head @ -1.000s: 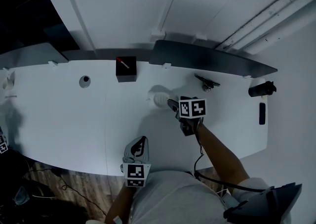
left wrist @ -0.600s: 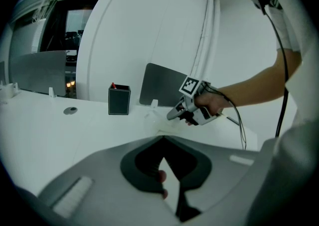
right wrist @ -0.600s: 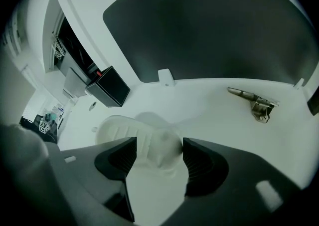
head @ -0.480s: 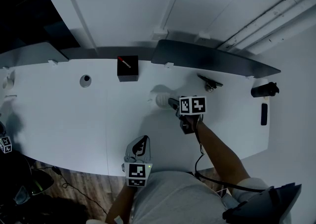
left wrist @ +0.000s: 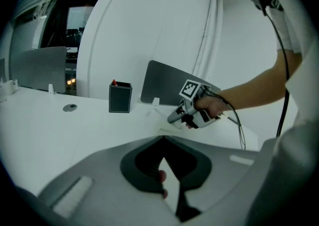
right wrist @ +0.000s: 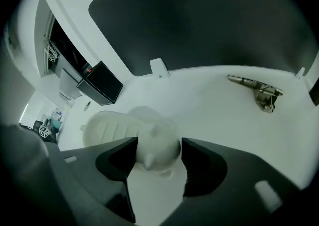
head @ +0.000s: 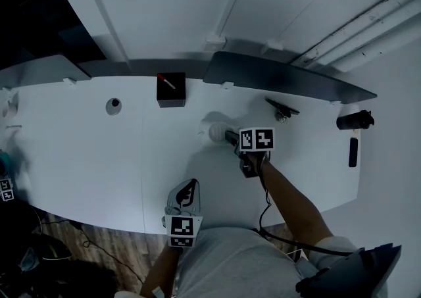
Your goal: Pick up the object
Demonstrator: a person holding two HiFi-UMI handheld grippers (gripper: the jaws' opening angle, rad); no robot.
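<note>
White table [head: 79,152] is spreading out below us. Nearest our body we are holding the left gripper [head: 189,188] over the near edge, its jaws pressed together with nothing between them. Farther out, we are holding the right gripper [right wrist: 159,142] over the middle of the table, and its two jaws are squeezing a white object [head: 215,133] from both sides. That object is rounded, with a ridged part beside the left jaw, and it is sitting on the table near the middle. Beyond it a black box [head: 171,90] is standing with a red stick [head: 165,81] poking out. A round hole [head: 114,104] is showing to the box's left, and a metal piece [head: 281,110] is lying off to the right. A dark panel [head: 283,78] is standing behind that along the far edge.
</note>
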